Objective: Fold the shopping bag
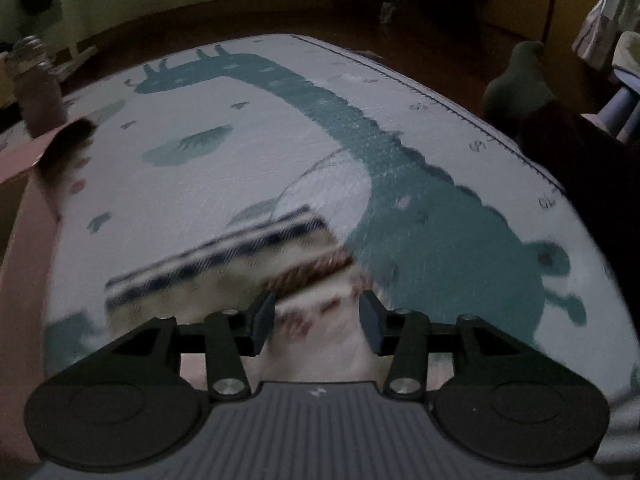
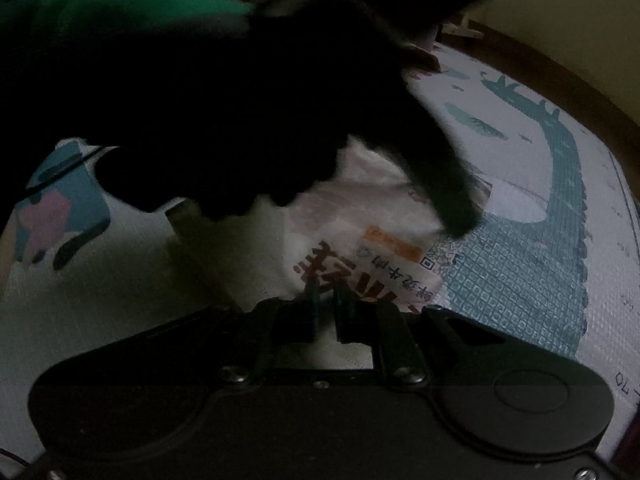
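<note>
On the mat point(image 1: 240, 168) (dinosaur print), the bag point(image 2: 360, 240) lies just ahead of the right tool point(image 2: 325, 300).

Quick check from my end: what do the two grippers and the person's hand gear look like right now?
Left gripper: black linkage arms, silver pivot screws, round black side discs, dark blue-grey finger pads, ribbed grey body with a small white logo. Right gripper: the same black build, dimly lit. A black glove with a green sleeve crosses the right view.
</note>
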The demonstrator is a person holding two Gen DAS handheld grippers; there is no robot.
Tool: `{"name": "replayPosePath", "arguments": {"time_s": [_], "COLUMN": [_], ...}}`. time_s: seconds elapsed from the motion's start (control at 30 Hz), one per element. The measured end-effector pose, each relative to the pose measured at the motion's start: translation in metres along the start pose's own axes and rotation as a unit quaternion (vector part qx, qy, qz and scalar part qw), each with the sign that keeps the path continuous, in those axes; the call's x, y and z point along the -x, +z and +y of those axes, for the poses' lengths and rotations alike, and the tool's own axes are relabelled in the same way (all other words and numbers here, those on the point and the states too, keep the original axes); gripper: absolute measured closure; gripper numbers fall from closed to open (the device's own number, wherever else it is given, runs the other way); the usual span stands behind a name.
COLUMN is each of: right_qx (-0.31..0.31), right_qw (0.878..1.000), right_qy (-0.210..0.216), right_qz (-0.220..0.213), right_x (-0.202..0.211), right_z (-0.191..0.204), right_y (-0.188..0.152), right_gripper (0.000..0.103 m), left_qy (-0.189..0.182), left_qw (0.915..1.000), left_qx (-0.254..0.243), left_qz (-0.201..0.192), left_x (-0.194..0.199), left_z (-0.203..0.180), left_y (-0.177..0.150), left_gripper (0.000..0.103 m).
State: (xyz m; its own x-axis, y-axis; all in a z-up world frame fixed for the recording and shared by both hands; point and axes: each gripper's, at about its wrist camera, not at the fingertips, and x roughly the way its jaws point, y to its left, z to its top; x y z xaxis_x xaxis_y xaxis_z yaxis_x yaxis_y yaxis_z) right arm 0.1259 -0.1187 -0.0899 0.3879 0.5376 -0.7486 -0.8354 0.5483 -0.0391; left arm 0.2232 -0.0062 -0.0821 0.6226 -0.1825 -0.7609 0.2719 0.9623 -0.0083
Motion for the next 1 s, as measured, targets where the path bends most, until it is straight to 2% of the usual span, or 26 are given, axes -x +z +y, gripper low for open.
{"name": "replayPosePath", "arguments": {"time_s": [0.17, 0.3, 0.4, 0.57, 0.73, 0.8, 0.9, 1.0], "right_qx": [0.004, 0.002, -0.001, -0.007, -0.009, -0.009, -0.01, -0.01], "right_qw": [1.0, 1.0, 1.0, 1.0, 1.0, 1.0, 1.0, 0.999], "right_qy": [0.0, -0.002, -0.004, -0.012, -0.019, -0.022, -0.027, -0.032], "right_qz": [-0.001, -0.003, -0.007, -0.012, -0.012, -0.011, -0.01, -0.009], "right_x": [-0.001, 0.002, 0.002, 0.001, 0.001, 0.001, 0.0, 0.0], "right_z": [0.003, 0.003, 0.003, 0.005, 0.004, 0.003, 0.002, 0.001], "right_y": [-0.001, -0.008, -0.009, -0.01, -0.009, -0.008, -0.007, -0.005], "right_gripper": [0.093, 0.093, 0.093, 0.093, 0.093, 0.094, 0.094, 0.094], "left_qy": [0.014, 0.002, -0.004, -0.037, -0.02, -0.017, 0.004, 0.004], "left_qw": [0.9995, 0.9999, 0.9998, 0.9992, 0.9985, 0.9988, 0.9979, 0.9976], "left_qx": [-0.028, -0.012, -0.018, -0.012, -0.052, -0.046, -0.065, -0.069], "left_qz": [-0.004, -0.01, -0.01, 0.013, 0.001, -0.004, -0.007, -0.002], "left_x": [-0.023, -0.033, -0.036, -0.033, -0.003, 0.018, 0.044, 0.066], "left_z": [-0.01, -0.004, -0.003, 0.01, 0.005, 0.01, 0.013, 0.014], "left_y": [0.021, 0.029, 0.033, 0.04, 0.001, -0.024, -0.052, -0.076], "left_gripper": [0.057, 0.056, 0.056, 0.056, 0.057, 0.057, 0.057, 0.057]}}
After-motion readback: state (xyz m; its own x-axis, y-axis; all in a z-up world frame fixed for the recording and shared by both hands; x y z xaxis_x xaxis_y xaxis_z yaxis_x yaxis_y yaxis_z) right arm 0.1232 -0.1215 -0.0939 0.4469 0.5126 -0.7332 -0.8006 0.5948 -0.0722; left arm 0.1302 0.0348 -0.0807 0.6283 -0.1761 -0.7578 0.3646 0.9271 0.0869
